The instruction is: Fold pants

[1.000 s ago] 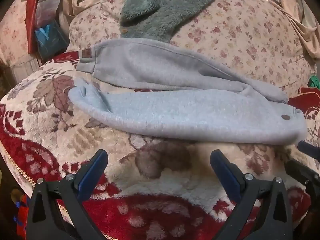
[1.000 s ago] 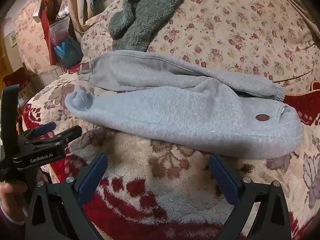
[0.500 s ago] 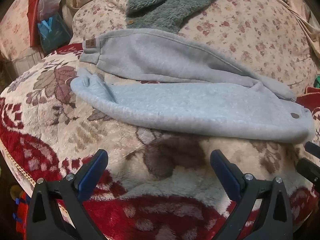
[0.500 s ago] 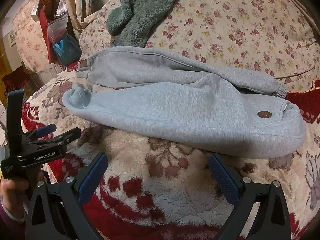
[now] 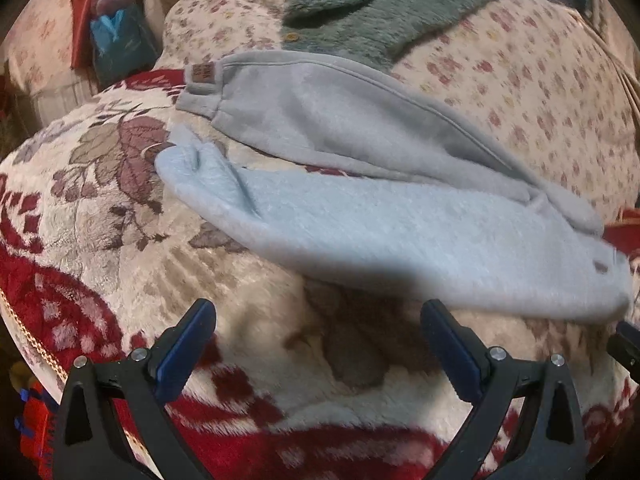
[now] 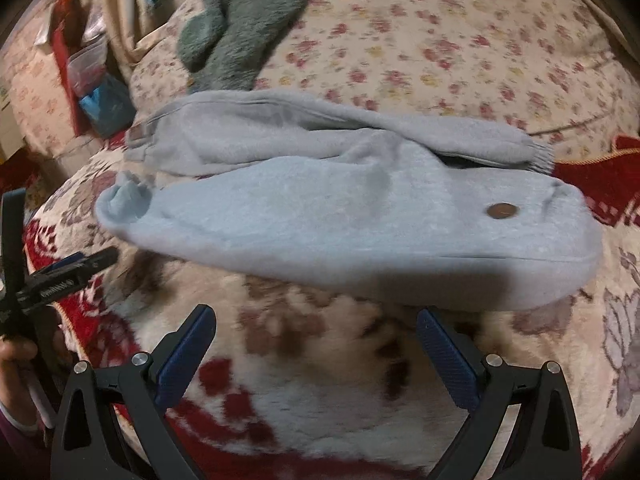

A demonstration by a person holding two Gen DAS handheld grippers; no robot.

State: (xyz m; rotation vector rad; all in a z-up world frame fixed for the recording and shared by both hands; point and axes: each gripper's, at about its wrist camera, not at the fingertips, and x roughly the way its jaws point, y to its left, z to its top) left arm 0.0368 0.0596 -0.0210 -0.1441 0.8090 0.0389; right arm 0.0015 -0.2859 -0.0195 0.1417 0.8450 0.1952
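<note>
Two claws are hovering low over a bed, both spread wide and holding nothing; the grey pants (image 5: 400, 216) are lying folded lengthwise across the plush red-and-cream blanket (image 5: 248, 320), one leg over the other, stretching from about 10 o'clock to 3 o'clock in the left wrist view; a brown patch (image 5: 203, 74) is sitting on the band at the 10 o'clock end, and a round brown button (image 6: 502, 211) is showing near the 3 o'clock end in the right wrist view. A fuzzy dark green garment (image 5: 384, 12) is lying at 12 o'clock on the floral quilt (image 5: 540, 92), just beyond the pants and apart from them; a blue bag (image 5: 120, 46) is standing at 10 o'clock beside the bed; nothing is lying between either claw and the near edge of the pants. The left claw (image 5: 318, 350) is pointing forward at the blanket, its blue pads (image 5: 186, 350) well apart and short of the cloth; the right claw (image 6: 316, 352) is likewise gaping, its right pad close under the near hem of the pants, though contact is unclear. The right wrist view alone is showing the ribbed cuff (image 6: 540, 158) at 2 o'clock, and the left claw seen from the side at 9 o'clock, gripped in the person's hand (image 6: 18, 364); the left wrist view is catching only a dark tip of the other tool at 4 o'clock.
</note>
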